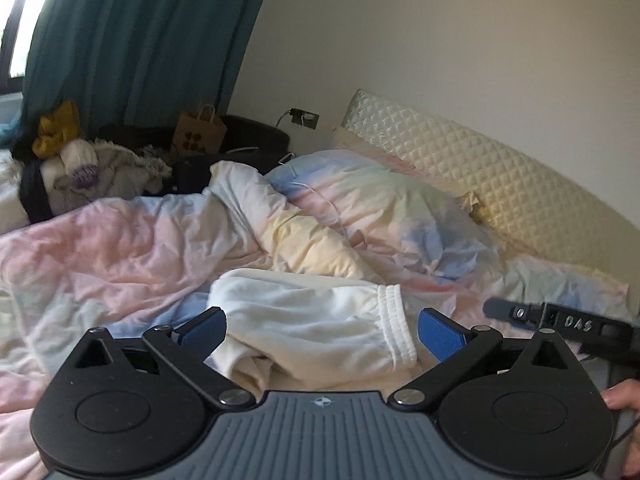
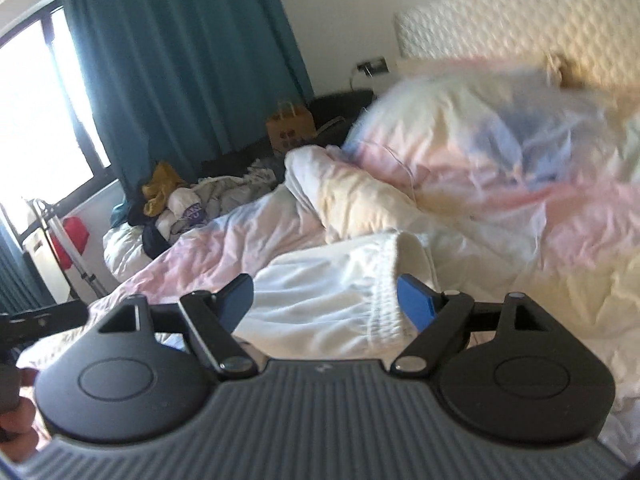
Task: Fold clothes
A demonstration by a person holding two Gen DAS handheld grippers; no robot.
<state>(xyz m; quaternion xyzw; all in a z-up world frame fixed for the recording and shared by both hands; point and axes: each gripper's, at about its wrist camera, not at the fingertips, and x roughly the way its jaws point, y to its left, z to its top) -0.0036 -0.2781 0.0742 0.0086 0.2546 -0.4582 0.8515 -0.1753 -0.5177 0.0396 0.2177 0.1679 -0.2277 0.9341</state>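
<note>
A cream-white garment (image 1: pixel 312 324) with a ribbed elastic band (image 1: pixel 394 320) lies bunched on the pastel duvet, right in front of both grippers. My left gripper (image 1: pixel 320 332) is open, its blue pads (image 1: pixel 438 334) spread to either side of the garment's near end. In the right wrist view the same white garment (image 2: pixel 320 292) and its elastic band (image 2: pixel 386 288) lie between the spread blue pads (image 2: pixel 416 304) of my right gripper (image 2: pixel 326 300), which is open too. Neither gripper holds cloth. The right gripper's body (image 1: pixel 560 322) shows at the left view's right edge.
A rumpled pink, blue and yellow duvet (image 1: pixel 120 248) covers the bed, with a pillow (image 1: pixel 384 200) against the quilted headboard (image 1: pixel 480 172). A heap of clothes (image 1: pixel 80 160) and a paper bag (image 1: pixel 200 132) sit beyond by the teal curtain (image 1: pixel 140 40). A hand (image 1: pixel 624 400) shows at right.
</note>
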